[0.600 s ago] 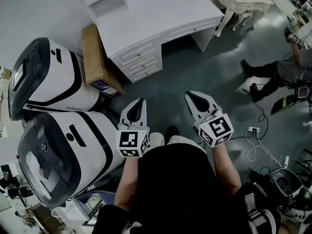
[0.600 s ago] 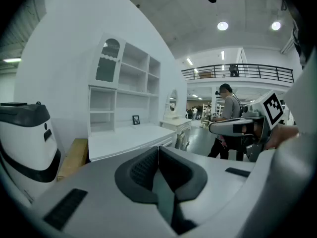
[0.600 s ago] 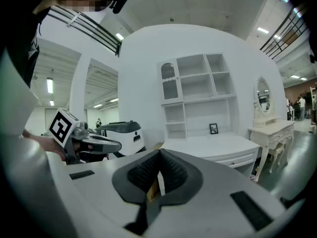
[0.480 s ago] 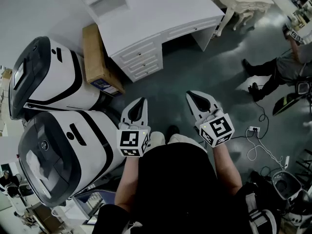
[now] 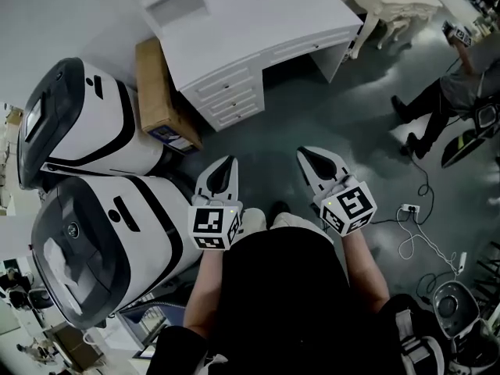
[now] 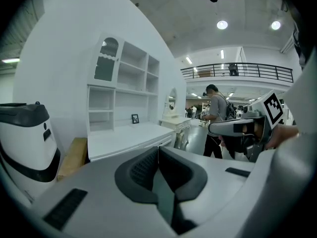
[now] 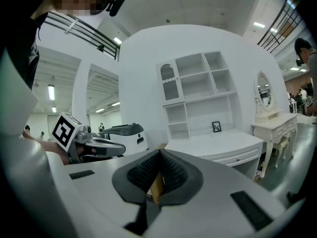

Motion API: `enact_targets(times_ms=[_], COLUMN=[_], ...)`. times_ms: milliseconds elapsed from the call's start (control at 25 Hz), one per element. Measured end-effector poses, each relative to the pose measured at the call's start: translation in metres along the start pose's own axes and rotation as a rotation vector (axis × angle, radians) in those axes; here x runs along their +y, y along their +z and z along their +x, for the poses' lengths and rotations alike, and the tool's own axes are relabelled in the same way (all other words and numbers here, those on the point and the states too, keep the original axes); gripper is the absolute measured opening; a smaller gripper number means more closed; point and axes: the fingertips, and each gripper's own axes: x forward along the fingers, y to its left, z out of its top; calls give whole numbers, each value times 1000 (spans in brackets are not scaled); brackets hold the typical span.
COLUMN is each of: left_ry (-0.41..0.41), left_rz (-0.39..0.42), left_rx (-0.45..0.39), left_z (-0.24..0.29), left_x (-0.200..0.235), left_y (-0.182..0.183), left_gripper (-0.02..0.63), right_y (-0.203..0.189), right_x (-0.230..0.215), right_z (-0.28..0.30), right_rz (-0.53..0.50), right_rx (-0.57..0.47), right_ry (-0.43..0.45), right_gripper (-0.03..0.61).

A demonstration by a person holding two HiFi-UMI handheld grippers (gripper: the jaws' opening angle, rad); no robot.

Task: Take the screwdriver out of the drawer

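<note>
Both tools are held side by side above the grey floor (image 5: 312, 119), well apart from the white desk (image 5: 258, 30) ahead of them. The left gripper (image 5: 228, 162) is presented with its jaws fully closed; the dark pads are seen meeting at the tips in the left gripper view, and nothing is clamped between them. The right gripper (image 5: 303, 153) is likewise shown with its jaw tips brought together and nothing gripped. Only a strip of brown background is visible through the slot below its tips.

The screwdriver is not visible in any view. The drawers (image 5: 226, 100) are stacked at the left end of the desk, and all are shown pushed in.

A cardboard box (image 5: 160, 92) is stood against the left side of the desk. Two large white-and-black machines (image 5: 86, 123) are positioned to the left of the grippers. A shelf unit (image 7: 198, 93) is mounted at the back of the desk, with a small framed picture (image 7: 216, 127) placed below it. A white cable (image 5: 414, 241) is laid on the floor at the right.
</note>
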Motion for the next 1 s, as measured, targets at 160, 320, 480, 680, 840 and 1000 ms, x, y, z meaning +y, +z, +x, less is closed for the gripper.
enact_targets(times_ms=[160, 320, 480, 680, 840, 1000], left_ry=[9, 21, 14, -3, -16, -37], left_rz=[6, -4, -14, -21, -31, -38], left_rx=[13, 38, 55, 79, 92, 106], left_z=[3, 8, 16, 35, 58, 89], left_x=[-3, 1, 10, 26, 50, 77], left_y=[-3, -13, -20, -25, -25, -21], left_gripper=[25, 25, 25, 25, 25, 25], right_y=[-4, -12, -16, -20, -17, -8], right_x=[-6, -13, -17, -28, -37, -50], right_z=[0, 6, 15, 34, 60, 96], right_rz=[2, 14, 41, 56, 56, 50], right_rx=[0, 24, 35, 59, 80, 96], right_ry=[-1, -9, -26, -47, -58, -65], right_gripper=[18, 18, 18, 18, 18, 18])
